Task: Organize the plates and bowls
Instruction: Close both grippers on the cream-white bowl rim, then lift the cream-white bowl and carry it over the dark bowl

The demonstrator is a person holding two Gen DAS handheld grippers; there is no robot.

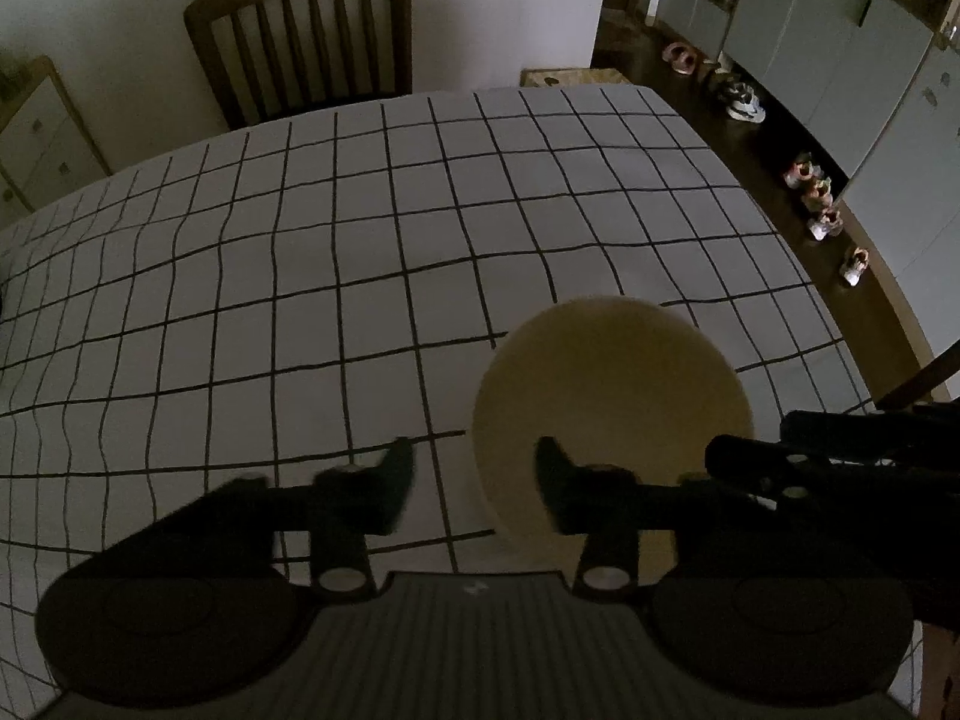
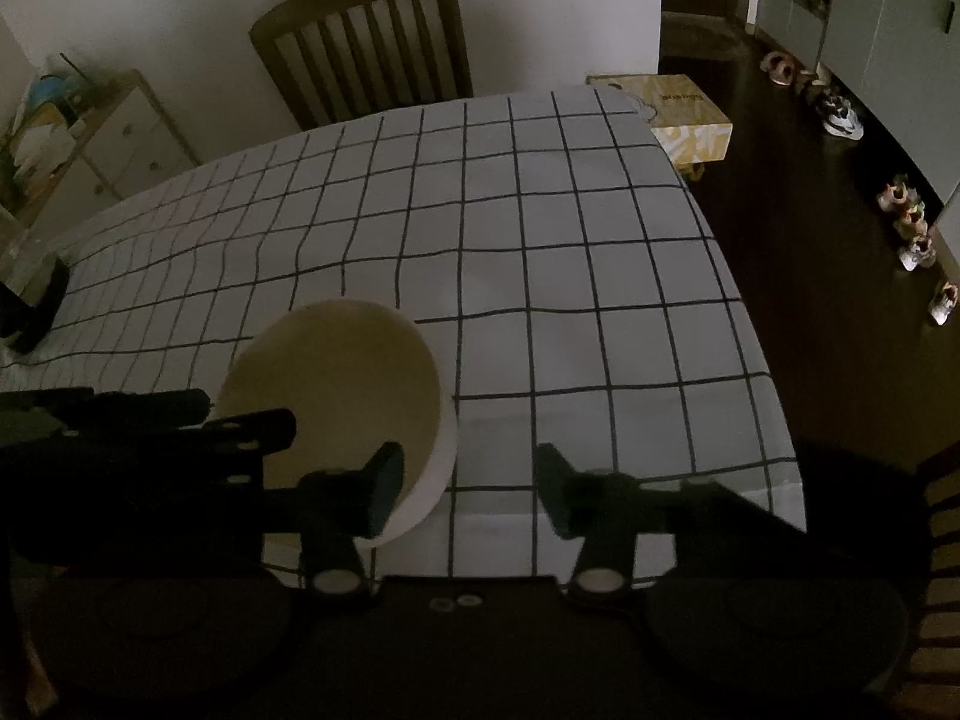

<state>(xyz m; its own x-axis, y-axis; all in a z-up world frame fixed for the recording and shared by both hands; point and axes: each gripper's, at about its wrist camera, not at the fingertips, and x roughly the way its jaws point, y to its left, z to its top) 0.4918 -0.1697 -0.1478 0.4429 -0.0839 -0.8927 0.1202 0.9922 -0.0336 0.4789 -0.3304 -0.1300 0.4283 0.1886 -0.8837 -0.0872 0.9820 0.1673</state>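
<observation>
We are working on a round, cream-coloured bowl [image 1: 612, 396] that is sitting near the front of the surface [image 1: 336, 252], which is covered by a white cloth with a black grid. Both sets of tongs are coming at it from opposite sides. The left tongs [image 1: 474, 480] are standing partly apart, one finger outside the bowl's left wall and the other over its inside, so the rim is lying between them; we cannot tell whether the pads are pressing yet. The right tongs [image 2: 468, 486] are likewise partly apart, straddling the bowl's right wall [image 2: 444, 444], with the inner finger [image 2: 384, 486] close against it and the outer finger clear over the cloth.

To do this well, we are judging that each pair should close squarely on the rim, at matching depth, before any lift. Uneven pinching would probably tip the bowl. We are keeping both wrists level with each other, since the smooth wall looks slippery. In this dim light, going slowly seems wise.
</observation>
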